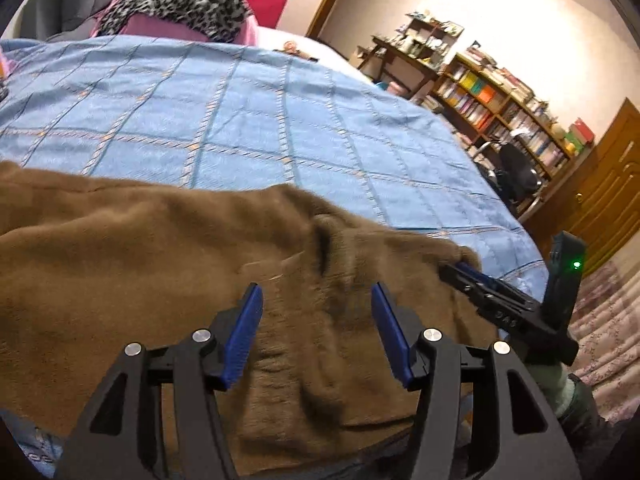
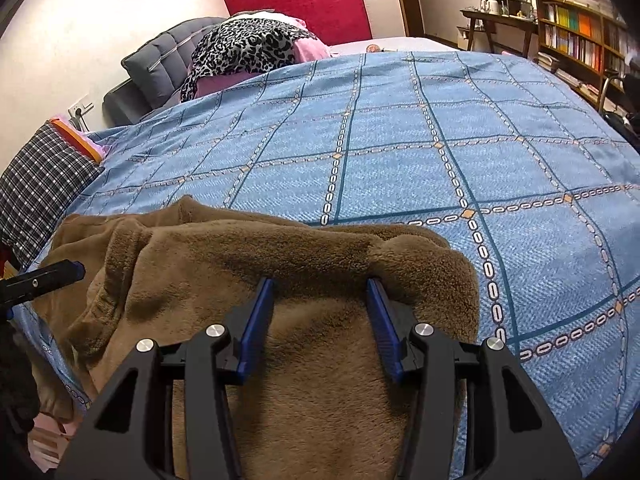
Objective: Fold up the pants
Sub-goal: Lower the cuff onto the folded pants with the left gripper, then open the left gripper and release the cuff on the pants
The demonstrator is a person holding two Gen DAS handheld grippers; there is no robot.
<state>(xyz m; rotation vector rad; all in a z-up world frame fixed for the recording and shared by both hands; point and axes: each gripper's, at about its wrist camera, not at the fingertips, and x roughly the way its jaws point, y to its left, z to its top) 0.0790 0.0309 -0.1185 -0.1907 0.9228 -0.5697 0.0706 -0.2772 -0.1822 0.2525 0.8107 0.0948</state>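
Blue checked bedspread (image 2: 400,152) covers the bed; the brown fleece pants (image 2: 304,352) lie on its near edge, directly below and ahead of both tools. Long axis of the pants appears to run left to right across the near edge, with the bunched elastic waistband (image 2: 100,304) at the left in the right wrist view and a rolled fold (image 2: 420,264) at the right end.

Right gripper (image 2: 320,284): the 2 blue pads stand apart, tips at the rolled fold, nothing clamped. It is judged the nearer tool to that end.

Left gripper (image 1: 316,292): pads apart, held over the mid fabric, nothing clamped.

Leopard-print cloth (image 2: 244,48), checked pillow (image 2: 36,184) and bookshelf (image 1: 504,112) lie well apart; no obstruction noted.
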